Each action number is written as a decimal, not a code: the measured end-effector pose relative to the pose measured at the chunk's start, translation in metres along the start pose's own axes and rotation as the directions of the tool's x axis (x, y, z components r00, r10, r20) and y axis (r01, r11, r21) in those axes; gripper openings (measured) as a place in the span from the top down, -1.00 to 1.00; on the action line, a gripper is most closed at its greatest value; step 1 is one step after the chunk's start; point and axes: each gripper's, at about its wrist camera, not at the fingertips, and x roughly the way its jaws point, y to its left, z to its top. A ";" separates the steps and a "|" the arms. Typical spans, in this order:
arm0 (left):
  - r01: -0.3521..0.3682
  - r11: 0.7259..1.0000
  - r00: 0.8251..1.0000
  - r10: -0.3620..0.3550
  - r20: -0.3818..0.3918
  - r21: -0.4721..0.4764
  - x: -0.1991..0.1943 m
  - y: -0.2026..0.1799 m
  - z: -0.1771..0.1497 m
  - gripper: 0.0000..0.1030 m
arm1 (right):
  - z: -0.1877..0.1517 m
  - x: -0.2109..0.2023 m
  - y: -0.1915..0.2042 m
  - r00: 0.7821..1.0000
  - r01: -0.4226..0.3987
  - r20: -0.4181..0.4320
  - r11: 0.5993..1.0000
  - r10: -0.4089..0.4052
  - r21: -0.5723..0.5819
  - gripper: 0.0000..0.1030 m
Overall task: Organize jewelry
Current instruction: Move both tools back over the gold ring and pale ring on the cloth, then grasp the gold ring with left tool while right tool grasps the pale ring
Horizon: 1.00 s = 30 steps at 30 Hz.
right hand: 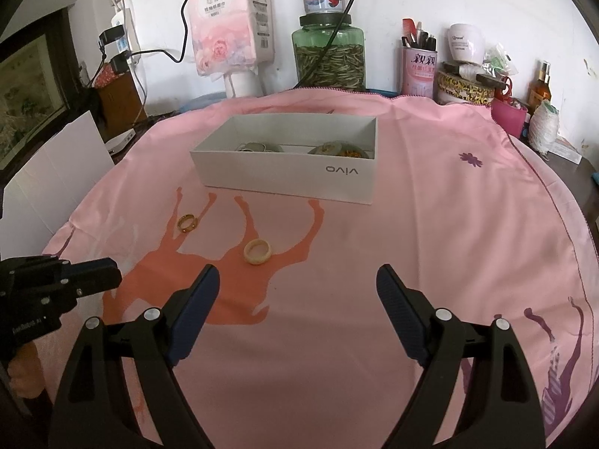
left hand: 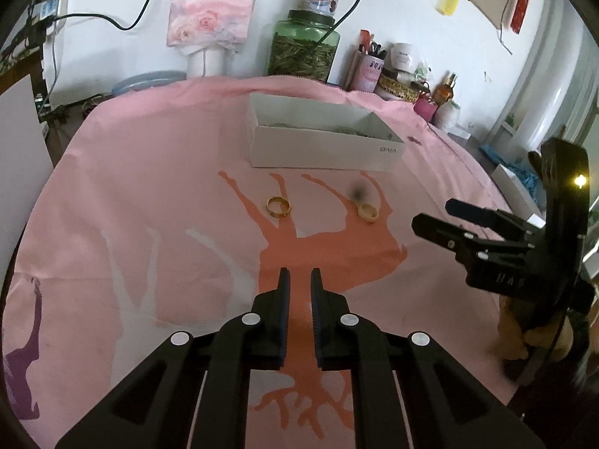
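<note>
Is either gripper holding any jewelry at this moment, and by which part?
Nothing is held. The left gripper and right gripper are empty; the gold ring and cream ring lie on the cloth.

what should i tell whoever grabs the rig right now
Left claw: nearly closed, holding nothing, above the cloth.
Right claw: wide open, empty.
Gold ring and cream ring lie apart on the pink cloth, in front of the white box.
Done: some jewelry is already in the box.
Left: both rings probably go in the box; the cream one lies nearer the right claw.
</note>
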 end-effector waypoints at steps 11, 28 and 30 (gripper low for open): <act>-0.013 1.000 0.998 0.013 -0.064 0.005 0.029 0.009 0.020 0.70 | -0.001 0.004 -0.001 1.000 -0.003 -0.014 1.000 0.004 0.005 -0.58; -0.080 0.994 0.990 0.089 -0.111 0.081 0.069 -0.001 0.055 0.51 | -0.001 0.017 0.003 0.996 -0.042 -0.074 0.999 0.041 -0.014 -0.58; -0.099 0.990 0.989 0.109 -0.099 0.099 0.079 -0.001 0.060 0.52 | 0.001 0.021 0.007 0.996 -0.039 -0.080 0.999 0.037 -0.026 -0.58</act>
